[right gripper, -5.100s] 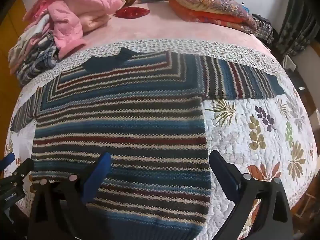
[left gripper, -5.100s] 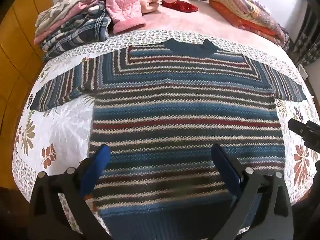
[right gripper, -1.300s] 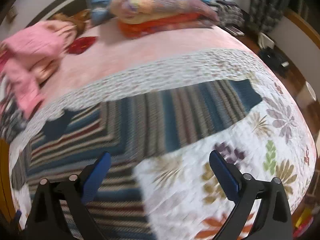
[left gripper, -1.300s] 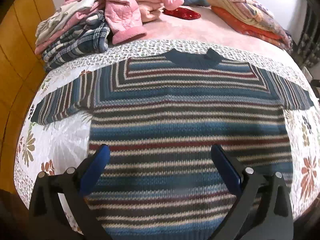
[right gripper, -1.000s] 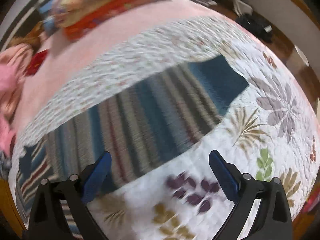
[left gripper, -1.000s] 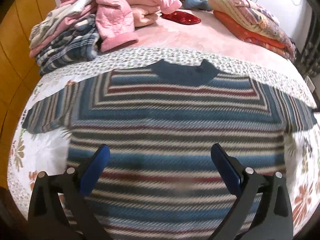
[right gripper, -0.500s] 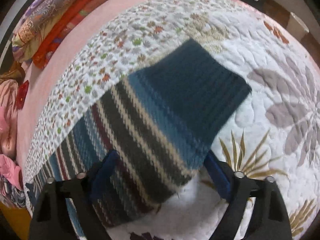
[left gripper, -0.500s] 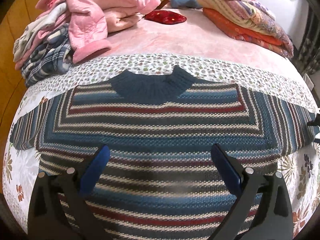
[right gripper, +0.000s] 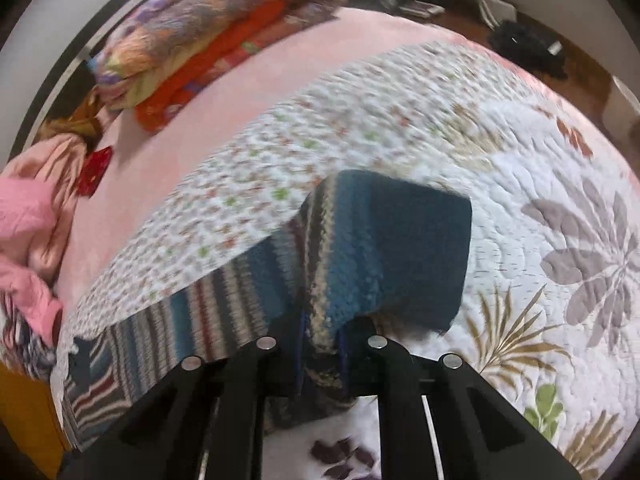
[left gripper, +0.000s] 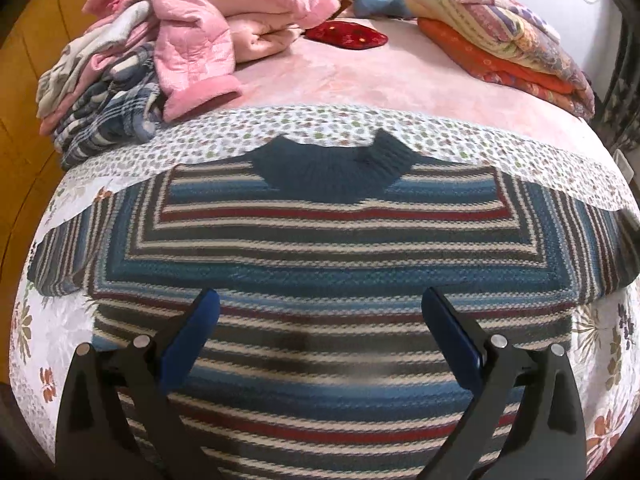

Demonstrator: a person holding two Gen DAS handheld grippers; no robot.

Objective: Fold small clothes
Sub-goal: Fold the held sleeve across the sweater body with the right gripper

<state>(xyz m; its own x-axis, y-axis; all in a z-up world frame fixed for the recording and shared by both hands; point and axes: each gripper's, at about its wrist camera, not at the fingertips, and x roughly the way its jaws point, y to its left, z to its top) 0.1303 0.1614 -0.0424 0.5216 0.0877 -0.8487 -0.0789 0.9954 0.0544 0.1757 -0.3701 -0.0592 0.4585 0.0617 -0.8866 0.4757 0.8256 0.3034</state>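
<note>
Floral quilt [left gripper: 312, 128] spreads over pink bed. Striped knit sweater [left gripper: 320, 248] lies flat on quilt, filling centre of left wrist view, dark blue collar at 12 o'clock. Pile of pink and plaid clothes [left gripper: 160, 52] at 10 o'clock; folded blankets [left gripper: 504, 44] at 2 o'clock.

Left gripper [left gripper: 318, 322] hovers over sweater body, blue fingers spread wide — holding nothing.

Right gripper [right gripper: 322, 354] clamped on sweater sleeve [right gripper: 380, 252]; blue cuff lifted off quilt, pointing toward 1 o'clock.
</note>
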